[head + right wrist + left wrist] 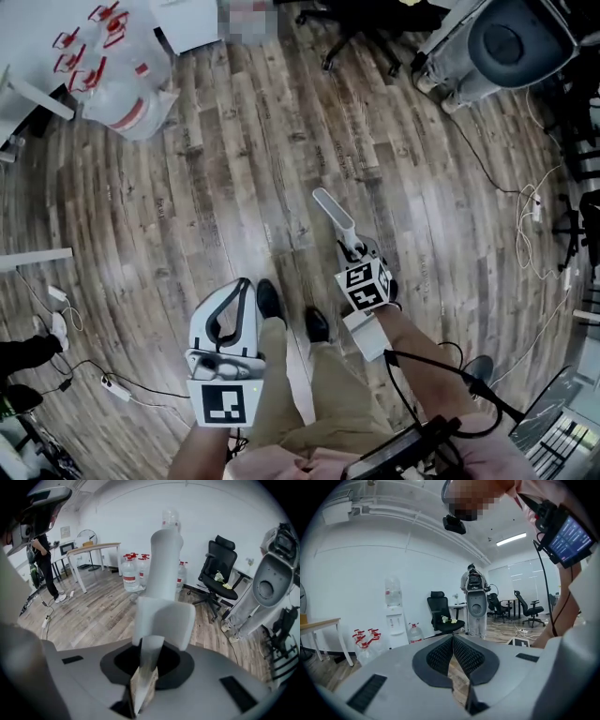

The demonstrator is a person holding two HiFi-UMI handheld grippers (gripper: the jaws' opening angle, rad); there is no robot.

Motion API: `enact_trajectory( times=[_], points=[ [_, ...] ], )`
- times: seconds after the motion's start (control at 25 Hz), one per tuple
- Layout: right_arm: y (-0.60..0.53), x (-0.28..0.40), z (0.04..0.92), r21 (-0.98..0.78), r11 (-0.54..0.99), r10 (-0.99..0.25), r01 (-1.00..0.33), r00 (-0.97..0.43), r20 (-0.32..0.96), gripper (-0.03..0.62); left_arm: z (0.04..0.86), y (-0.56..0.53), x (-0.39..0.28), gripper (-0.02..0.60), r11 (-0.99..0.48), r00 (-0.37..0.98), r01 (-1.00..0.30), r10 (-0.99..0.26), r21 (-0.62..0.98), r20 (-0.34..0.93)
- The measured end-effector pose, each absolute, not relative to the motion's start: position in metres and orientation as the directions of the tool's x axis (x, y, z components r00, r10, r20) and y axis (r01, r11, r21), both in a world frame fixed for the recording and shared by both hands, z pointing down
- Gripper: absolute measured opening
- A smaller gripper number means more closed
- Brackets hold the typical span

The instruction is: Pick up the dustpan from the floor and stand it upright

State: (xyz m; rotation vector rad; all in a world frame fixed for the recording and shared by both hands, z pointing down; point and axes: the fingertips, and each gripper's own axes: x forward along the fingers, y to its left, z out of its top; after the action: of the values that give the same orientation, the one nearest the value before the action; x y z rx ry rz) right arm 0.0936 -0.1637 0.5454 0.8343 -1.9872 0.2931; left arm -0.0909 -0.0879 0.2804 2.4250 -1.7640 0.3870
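Left claw [453, 639] closed empty, right claw [146, 667] clamps the dustpan [165, 564] over wide wooden floor [281, 141].

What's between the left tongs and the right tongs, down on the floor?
The head view shows the person's two black shoes between the left tongs and right tongs, on wood floor.

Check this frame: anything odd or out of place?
Nothing spilled or broken. The dustpan is clamped in the right gripper, its handle slanting up and away rather than standing upright. The left gripper is shut on nothing. Loose cables trail across the floor.
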Motion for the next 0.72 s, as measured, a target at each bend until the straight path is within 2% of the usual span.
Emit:
enact_trajectory(
  times=[0.52,0.72],
  points=[
    [-0.113,0.177,0.465,0.08,0.679,-0.572,-0.729,-0.458,0.68,0.055,0.231,-0.051,0.006,0.014,-0.468,0.421,-0.875,-0.862,-0.126,0.283],
    [-0.085,0.215,0.44,0.073,0.647,-0.614,-0.759,-0.462,0.64,0.055,0.208,-0.043,0.047,0.014,-0.488,0.453,-0.865,-0.86,-0.116,0.236]
  ],
)
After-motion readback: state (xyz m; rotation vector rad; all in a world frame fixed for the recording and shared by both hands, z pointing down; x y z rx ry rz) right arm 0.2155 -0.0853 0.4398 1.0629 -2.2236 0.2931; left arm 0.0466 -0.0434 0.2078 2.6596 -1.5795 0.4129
